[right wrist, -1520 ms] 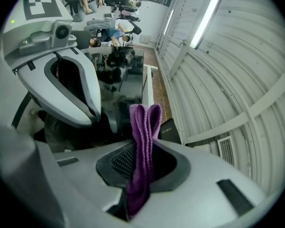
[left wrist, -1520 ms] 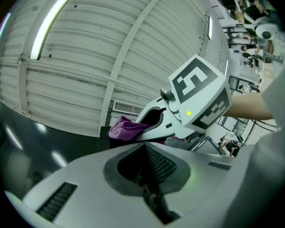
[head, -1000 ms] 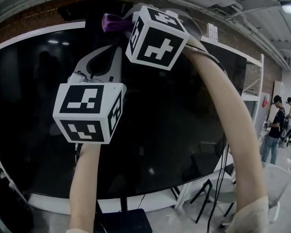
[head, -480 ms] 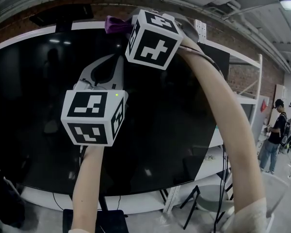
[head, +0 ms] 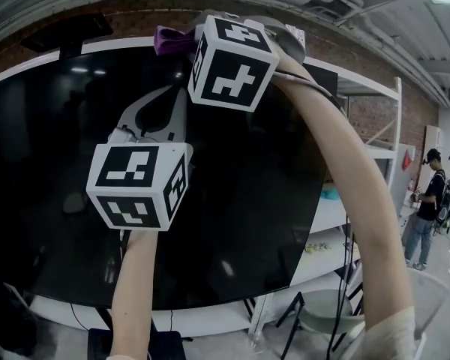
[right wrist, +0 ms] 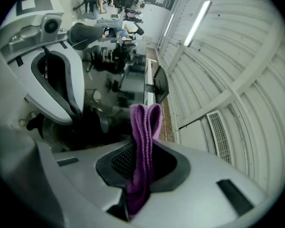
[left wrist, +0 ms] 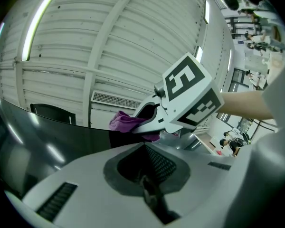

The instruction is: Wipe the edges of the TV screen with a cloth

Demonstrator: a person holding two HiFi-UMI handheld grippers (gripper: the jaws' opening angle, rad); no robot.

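Note:
A large black TV screen (head: pixel 52 171) with a white frame fills the head view. A purple cloth (head: pixel 170 39) lies against the frame's top edge, and my right gripper (head: pixel 183 45) is shut on it. In the right gripper view the cloth (right wrist: pixel 143 141) sticks up folded between the jaws. My left gripper (head: pixel 180 90) hovers in front of the screen just below the right one, shut with nothing in it. From the left gripper view (left wrist: pixel 144 145) I look up at the right gripper (left wrist: pixel 154 119), the cloth (left wrist: pixel 125 121) and the dark screen (left wrist: pixel 42 141).
White shelving (head: pixel 375 148) stands right of the TV. Two people (head: pixel 429 193) stand at the far right. A chair (head: pixel 326 313) and cables sit below the TV's right corner. A brick wall and a ceiling with strip lights (left wrist: pixel 35 25) lie above.
My right gripper and the cloth have stayed on the top edge, shifting slightly left in view. The left gripper holds almost still below it. The head view has swung a little.

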